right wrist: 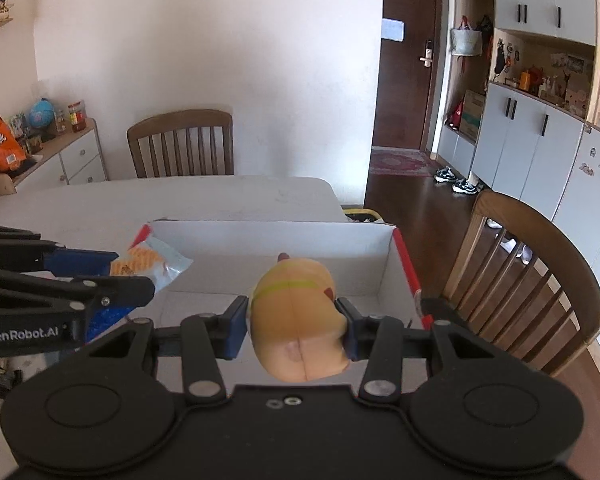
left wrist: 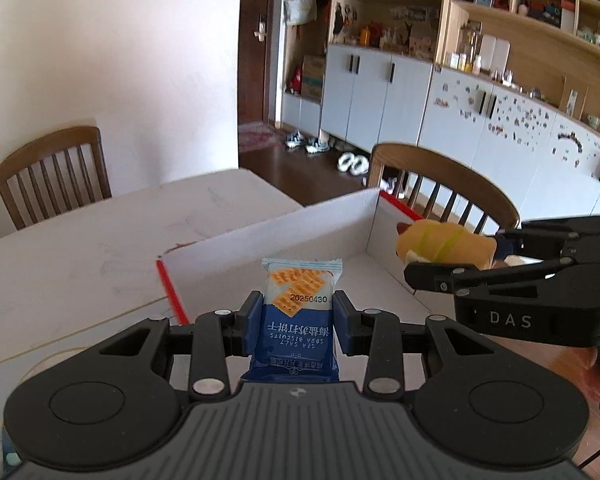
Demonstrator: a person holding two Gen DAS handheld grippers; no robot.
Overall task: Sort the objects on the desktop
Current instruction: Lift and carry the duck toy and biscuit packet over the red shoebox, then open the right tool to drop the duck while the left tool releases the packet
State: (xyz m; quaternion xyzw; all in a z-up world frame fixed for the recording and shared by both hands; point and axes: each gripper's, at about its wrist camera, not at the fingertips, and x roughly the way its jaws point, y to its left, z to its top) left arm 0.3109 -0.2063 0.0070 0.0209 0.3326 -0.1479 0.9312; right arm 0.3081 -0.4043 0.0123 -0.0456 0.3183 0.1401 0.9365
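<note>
Clamped in the left gripper (left wrist: 296, 322), a soda biscuit packet (left wrist: 300, 300) points lengthwise over the white box (left wrist: 268, 240) ahead. Right wrist view: the right gripper (right wrist: 296, 326) squeezes a hot-dog toy (right wrist: 298, 320), box directly beyond and below.

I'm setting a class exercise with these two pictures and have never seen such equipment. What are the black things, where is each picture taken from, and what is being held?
No robot here: a person carries a two-fingered clamp in each hand, each with a camera looking along its fingers.

The left hand-held gripper is shut on a biscuit packet. The right hand-held gripper is shut on a toy hot dog.

Both hang over an open white box with red edges on a pale table; each camera also glimpses the other gripper.
</note>
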